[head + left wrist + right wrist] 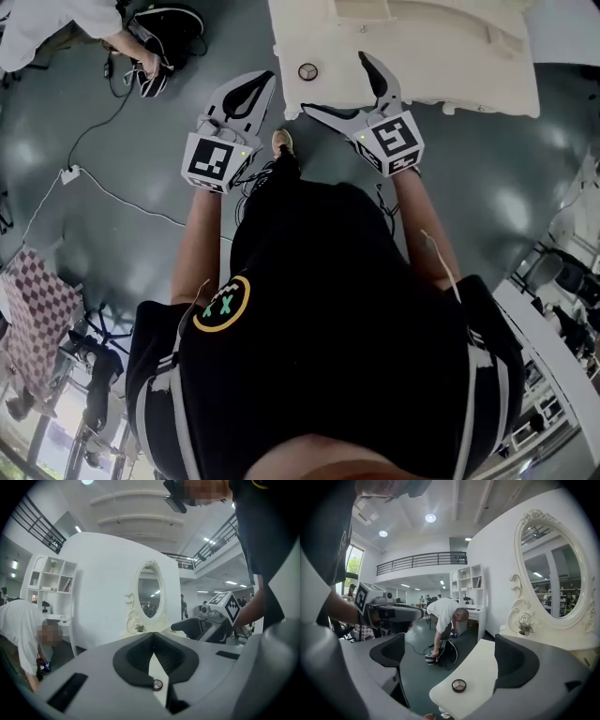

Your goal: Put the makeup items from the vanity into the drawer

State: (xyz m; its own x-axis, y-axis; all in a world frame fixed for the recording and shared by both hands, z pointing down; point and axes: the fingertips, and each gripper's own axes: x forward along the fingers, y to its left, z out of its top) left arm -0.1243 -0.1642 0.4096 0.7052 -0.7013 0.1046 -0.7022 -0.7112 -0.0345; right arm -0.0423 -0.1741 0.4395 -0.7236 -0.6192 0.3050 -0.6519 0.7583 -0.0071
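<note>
A small round compact [307,71] lies near the left end of the white vanity top [441,80], alone on that end. In the right gripper view the compact [459,685] sits low between the jaws of my open right gripper [452,658], which hovers over the vanity's edge [483,660]. In the head view the right gripper [339,86] straddles the vanity's front edge, just right of the compact. My left gripper [265,79] hangs over the floor left of the vanity, jaws shut on nothing. Through the slit of the left gripper [153,634] the compact [157,684] shows. No drawer is visible.
An oval mirror [553,573] with a small plant [525,628] at its foot stands on the vanity. A person in a white shirt [443,616] bends over a dark bag [164,42] on the floor to the left. A cable [112,194] and power strip [70,173] lie there.
</note>
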